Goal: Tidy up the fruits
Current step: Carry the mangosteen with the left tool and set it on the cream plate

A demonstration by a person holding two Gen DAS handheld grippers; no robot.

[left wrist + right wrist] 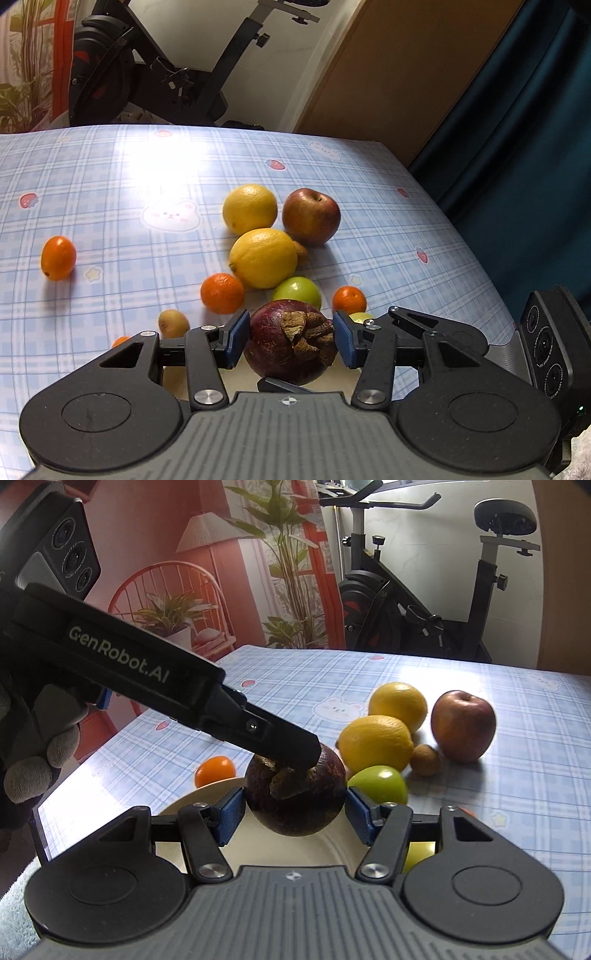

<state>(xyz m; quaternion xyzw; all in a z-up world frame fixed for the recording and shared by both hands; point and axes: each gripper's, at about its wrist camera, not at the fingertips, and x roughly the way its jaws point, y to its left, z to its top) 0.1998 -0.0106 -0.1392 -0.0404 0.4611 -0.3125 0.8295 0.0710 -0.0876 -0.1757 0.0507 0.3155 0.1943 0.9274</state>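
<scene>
A dark purple mangosteen (291,341) sits between the blue pads of my left gripper (291,341), which is shut on it. In the right wrist view the same mangosteen (295,797) also sits between the pads of my right gripper (295,810), pads touching both sides. The left gripper's black fingers (280,740) come in from the left over the fruit. Below it lies a pale plate (207,794). Beyond lie two lemons (263,257) (249,209), a red apple (311,216), a green fruit (296,291) and small oranges (222,292).
The table has a blue plaid cloth (110,177). A kumquat (58,257) lies alone at the left, a small brown fruit (173,323) near my left finger. The table's right edge (480,258) drops to a dark curtain. An exercise bike (424,602) stands behind.
</scene>
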